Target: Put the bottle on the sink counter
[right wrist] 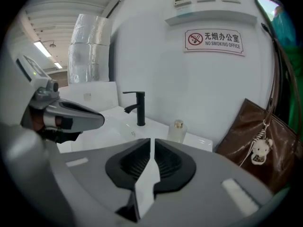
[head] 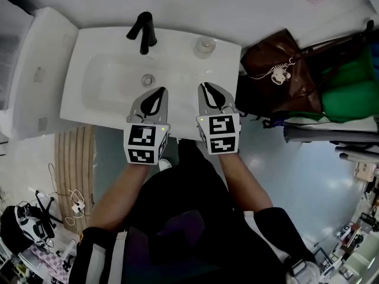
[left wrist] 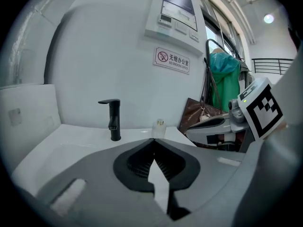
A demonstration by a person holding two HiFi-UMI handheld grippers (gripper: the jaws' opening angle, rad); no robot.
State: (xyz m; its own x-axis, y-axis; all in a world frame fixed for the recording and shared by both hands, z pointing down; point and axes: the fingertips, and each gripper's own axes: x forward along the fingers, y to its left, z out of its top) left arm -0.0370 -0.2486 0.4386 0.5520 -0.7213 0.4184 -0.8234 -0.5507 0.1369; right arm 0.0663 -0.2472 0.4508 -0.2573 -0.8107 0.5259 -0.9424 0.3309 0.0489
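The bottle (head: 204,46) stands upright on the back right corner of the sink counter (head: 177,37), to the right of the black faucet (head: 143,31) and apart from it. Neither gripper touches it. The left gripper (head: 159,93) and the right gripper (head: 206,87) hang side by side over the front of the basin (head: 106,81). Each has its jaws pressed together with nothing between them. Judged from this layout, the placement is done.

**Hazards**
- The bottle sits near the counter's right edge, with the brown leather bag (head: 278,70) just beyond it. If you sweep the right gripper sideways toward the bag, you could tip the bottle off the counter or into the basin.
- The bottle looks small and light — a brush from a closed jaw tip would probably topple it. Do not reach forward past the drain (head: 148,79) on the right side.
- The two grippers are near each other. Turning either one inward risks knocking them together.

**Clearances**
- Open room lies toward you, behind the front rim of the basin, and above it.
- To the left, the basin is bare as far as the white unit (head: 35,70) beside the sink.
- To the right, the bag and the green garment (head: 349,87) crowd the space — keep out of it.
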